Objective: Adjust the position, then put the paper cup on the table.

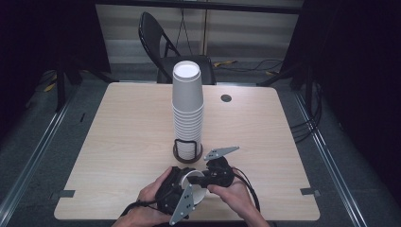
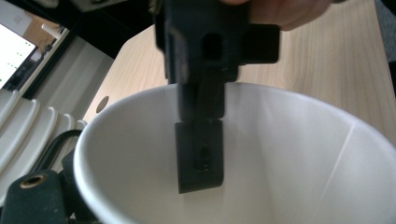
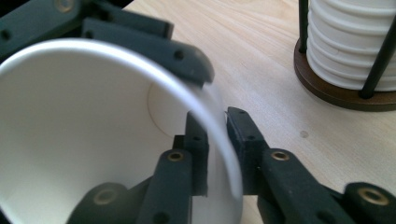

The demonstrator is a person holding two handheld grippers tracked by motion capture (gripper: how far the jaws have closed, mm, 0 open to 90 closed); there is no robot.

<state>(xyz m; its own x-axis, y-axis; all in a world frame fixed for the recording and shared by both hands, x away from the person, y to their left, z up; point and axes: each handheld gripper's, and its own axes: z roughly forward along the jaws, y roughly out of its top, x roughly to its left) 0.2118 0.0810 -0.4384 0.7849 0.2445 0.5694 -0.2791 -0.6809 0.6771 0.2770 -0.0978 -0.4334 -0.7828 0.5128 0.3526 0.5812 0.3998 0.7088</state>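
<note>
While both grippers are meeting near the surface's near edge, the right gripper (image 3: pixel 217 154) is pinching the paper cup (image 3: pixel 93 140) by its rim wall; the left gripper (image 1: pixel 177 191) is gripping its outside. Thin, light, crushable: hold gently at the rim. The high view is showing the tall cup stack (image 1: pixel 187 111) behind.

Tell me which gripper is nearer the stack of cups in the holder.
Right. The right gripper sits just in front of the cup stack, pinching the rim of a loose cup. The left gripper holds that cup too, farther back toward the person.
</note>
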